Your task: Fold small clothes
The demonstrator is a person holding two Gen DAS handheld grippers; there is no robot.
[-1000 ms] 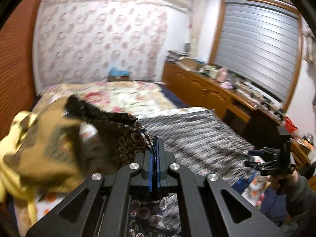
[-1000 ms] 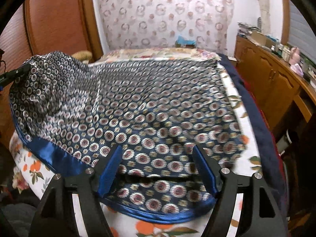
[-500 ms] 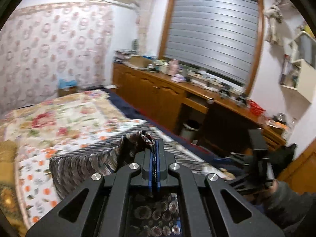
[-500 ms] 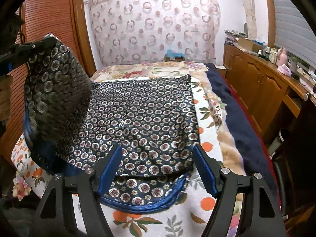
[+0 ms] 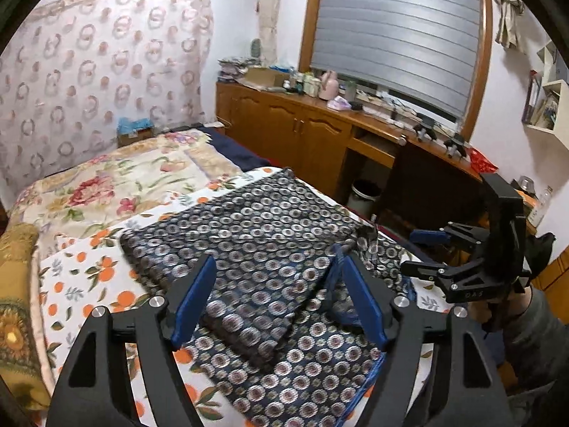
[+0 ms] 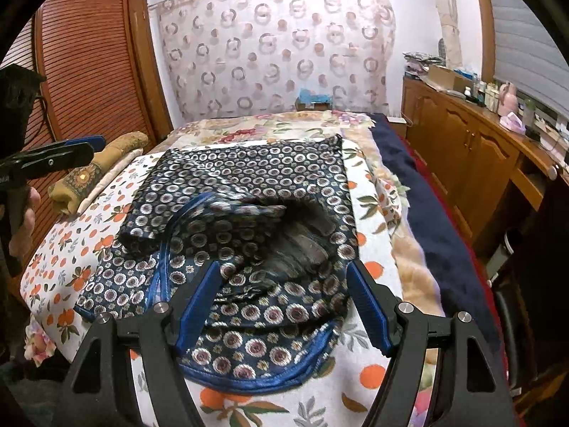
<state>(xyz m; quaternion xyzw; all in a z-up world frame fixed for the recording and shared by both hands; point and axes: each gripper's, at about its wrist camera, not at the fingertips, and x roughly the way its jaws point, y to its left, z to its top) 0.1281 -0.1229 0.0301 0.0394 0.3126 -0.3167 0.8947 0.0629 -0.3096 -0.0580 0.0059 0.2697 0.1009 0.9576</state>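
Observation:
A dark navy garment (image 5: 256, 235) with a ring pattern and blue trim lies on the bed's orange-print sheet (image 5: 81, 267). Its left part is folded over onto the rest. My left gripper (image 5: 275, 263) hovers over it with its jaws opening; nothing is pinched, and a blue hem lies beside its right finger. In the right wrist view the garment (image 6: 249, 170) looks blurred and rumpled in the middle. My right gripper (image 6: 284, 267) stands open just above the garment's near hem. Each gripper shows in the other's view: the right gripper (image 5: 409, 252) and the left gripper (image 6: 96, 145).
A folded yellow-brown blanket (image 6: 103, 163) lies at the bed's left edge. Wooden cabinets (image 5: 302, 135) with clutter on top run along the right, with a bin (image 5: 366, 195) below. A louvered wooden door (image 6: 81, 71) stands on the left. A hand (image 6: 25, 213) holds the left gripper's handle.
The left gripper swung the pinched edge of the garment across to the right, then opened; the cloth has dropped onto itself. The right gripper stayed open, nearly in place.

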